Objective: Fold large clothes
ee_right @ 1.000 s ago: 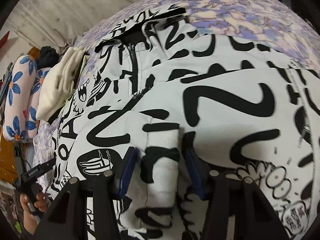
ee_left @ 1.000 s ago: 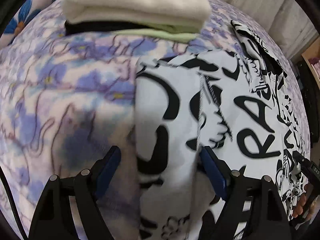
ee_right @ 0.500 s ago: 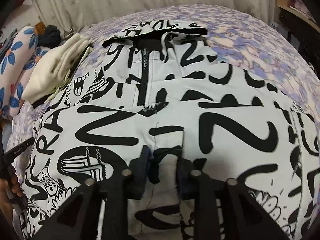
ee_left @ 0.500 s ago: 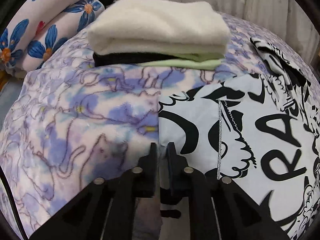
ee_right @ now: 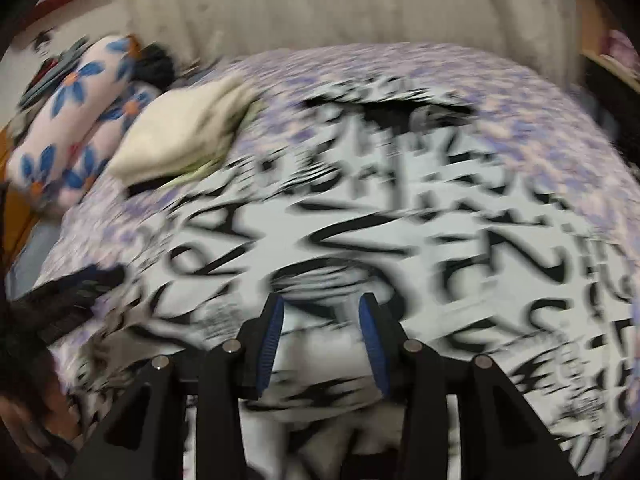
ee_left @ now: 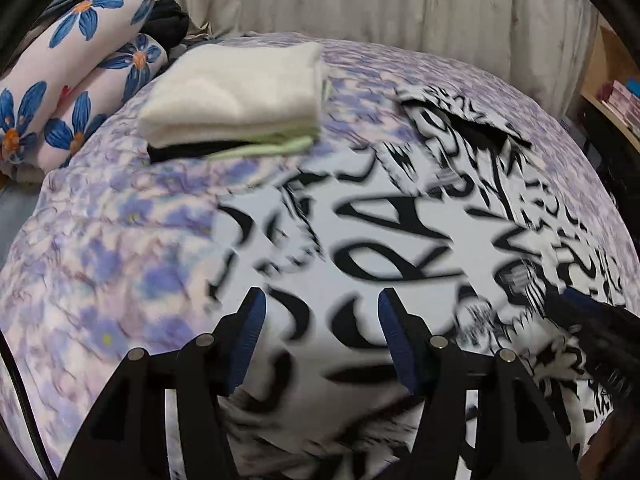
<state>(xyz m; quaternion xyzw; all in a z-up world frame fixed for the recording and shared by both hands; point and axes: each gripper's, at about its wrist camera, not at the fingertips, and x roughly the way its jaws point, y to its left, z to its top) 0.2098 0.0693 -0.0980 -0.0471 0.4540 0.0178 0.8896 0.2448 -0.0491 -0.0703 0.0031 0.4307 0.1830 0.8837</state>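
A large white garment with black graffiti print (ee_left: pixel 400 240) lies spread on the purple floral bedspread (ee_left: pixel 100 240); it also fills the right wrist view (ee_right: pixel 400 220), blurred by motion. My left gripper (ee_left: pixel 320 312) is open, its blue-padded jaws apart above the garment's near left part, holding nothing. My right gripper (ee_right: pixel 321 312) is open above the garment's near middle, holding nothing. The right gripper also shows at the right edge of the left wrist view (ee_left: pixel 592 320). The garment's dark neck opening (ee_left: pixel 468 136) lies at the far side.
A stack of folded clothes, cream on top (ee_left: pixel 236 92), sits at the far left of the bed. Blue-flowered rolled pillows (ee_left: pixel 72 84) lie beyond it. A pale curtain (ee_left: pixel 380 0) hangs behind the bed. A wooden shelf (ee_left: pixel 616 72) stands at the right.
Both grippers were shut on the garment's near edge half a second ago; now both have opened and let it go. Both views have pulled back and up from the bed.
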